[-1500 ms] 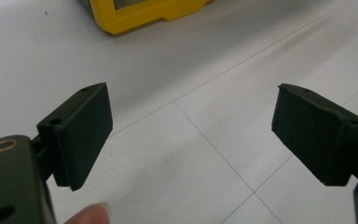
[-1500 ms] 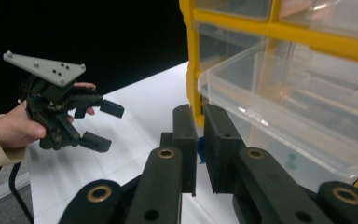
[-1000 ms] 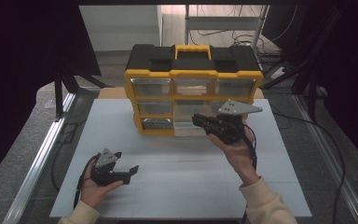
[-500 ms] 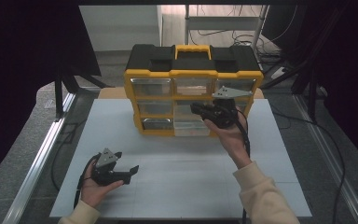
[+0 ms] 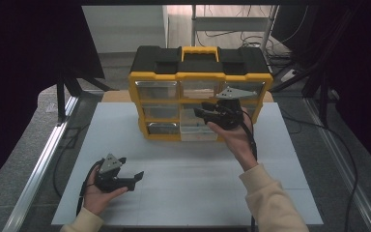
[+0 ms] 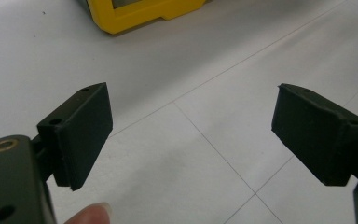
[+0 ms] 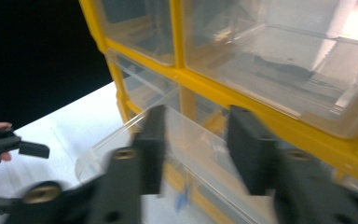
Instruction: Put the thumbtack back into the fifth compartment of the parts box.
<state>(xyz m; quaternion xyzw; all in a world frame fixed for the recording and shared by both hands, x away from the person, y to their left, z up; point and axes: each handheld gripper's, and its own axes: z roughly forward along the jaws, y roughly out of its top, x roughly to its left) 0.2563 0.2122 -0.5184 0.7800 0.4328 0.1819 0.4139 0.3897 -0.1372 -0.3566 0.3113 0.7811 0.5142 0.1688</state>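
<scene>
The white desk (image 5: 183,169) carried a yellow and black drawer cabinet (image 5: 200,77) with a yellow handle on its black top, standing just ahead of the right gripper (image 5: 204,114) and well beyond the left one. Its front held rows of clear plastic drawers in a yellow frame.

One clear drawer (image 5: 198,130) in the bottom row, middle column, stood pulled partway out of the frame. In the right gripper view that drawer (image 7: 121,140) lay directly in front of the jaws, its clear front rim running across just behind the two black pads, with the upper drawers above them. The jaws had just been opening and stood about half spread; whether the rim lay between the pads without touching them I could not tell, as the picture was blurred there.

The left gripper (image 5: 134,178) rested low over the bare desk, held in the person's left hand, well apart from the cabinet. Its jaws were spread wide with nothing between them, and a yellow corner of the cabinet (image 6: 140,14) showed far ahead of them.
</scene>
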